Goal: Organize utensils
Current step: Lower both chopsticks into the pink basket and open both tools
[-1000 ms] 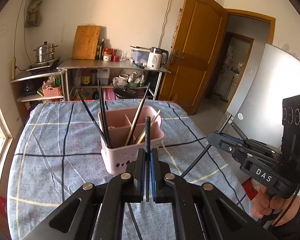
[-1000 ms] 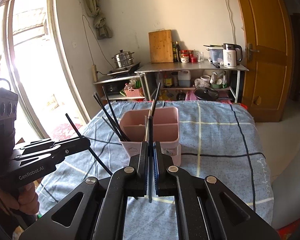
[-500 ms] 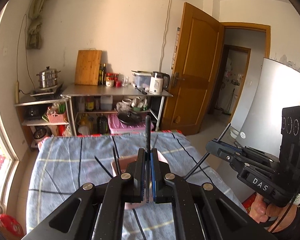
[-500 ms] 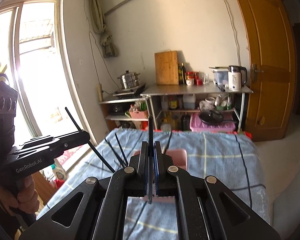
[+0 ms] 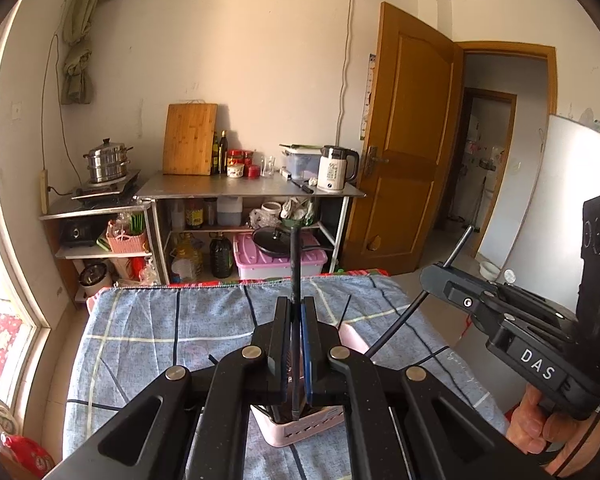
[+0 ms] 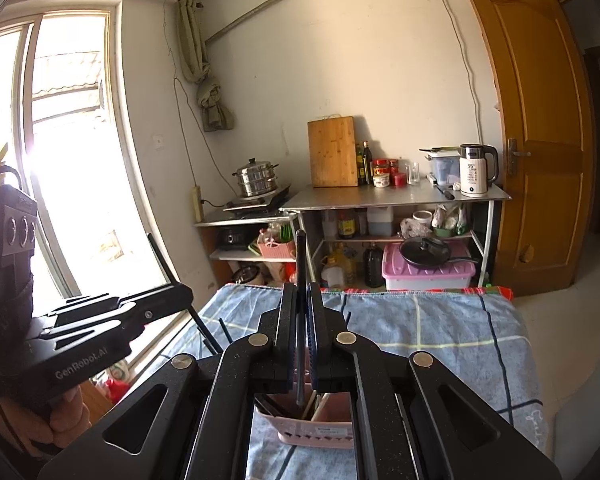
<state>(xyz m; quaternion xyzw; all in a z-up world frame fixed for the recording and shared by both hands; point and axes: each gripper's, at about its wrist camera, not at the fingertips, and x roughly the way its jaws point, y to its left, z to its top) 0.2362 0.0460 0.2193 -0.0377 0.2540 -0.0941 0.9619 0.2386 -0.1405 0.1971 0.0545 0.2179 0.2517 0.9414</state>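
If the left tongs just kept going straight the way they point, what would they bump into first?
Probably nothing close: the left tongs, shut on a black chopstick, aim over the table toward the shelf. Depth is unclear.

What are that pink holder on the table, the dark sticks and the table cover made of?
The pink slotted utensil holder looks like moulded plastic: smooth, matte, with cut-out holes. The thin black chopstick clamped in the left tongs looks matte, perhaps plastic or lacquered wood; I cannot tell which. The blue checked table cover seems woven cloth, with a stitched hem.
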